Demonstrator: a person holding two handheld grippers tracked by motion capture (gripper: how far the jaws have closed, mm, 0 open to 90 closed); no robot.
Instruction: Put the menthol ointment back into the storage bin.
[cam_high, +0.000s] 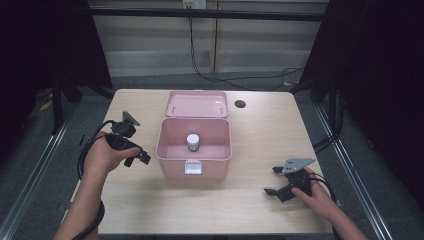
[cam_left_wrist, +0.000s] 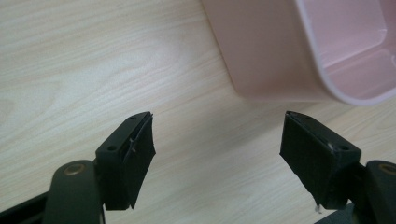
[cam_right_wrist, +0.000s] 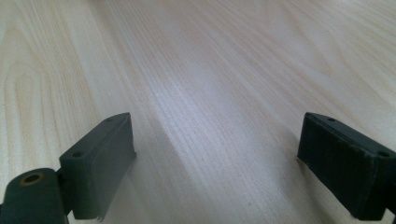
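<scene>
A pink box (cam_high: 194, 145) sits in the middle of the table (cam_high: 260, 135) with its lid (cam_high: 196, 103) flipped back and lying flat behind it. Inside the box stands a small jar with a white top (cam_high: 193, 141), about in the middle of the floor of the box. The left gripper (cam_high: 141, 156) is just beside the box's left wall, with its jaws pointing at the box. Its jaws stand apart and hold nothing. In the left gripper view, the rounded corner of the pink box (cam_left_wrist: 280, 56) is just ahead of the jaws and a bit to the right, and only bare wood lies between the jaws. The right gripper (cam_high: 274, 181) is near the front right edge of the table, well apart from the box. Its jaws are wide open and hold nothing. In the right gripper view, plain wood (cam_right_wrist: 201, 93) stretches out ahead of the jaws. A small dark hole (cam_high: 240, 104) is in the table, behind the box and to the right of the lid.
</scene>
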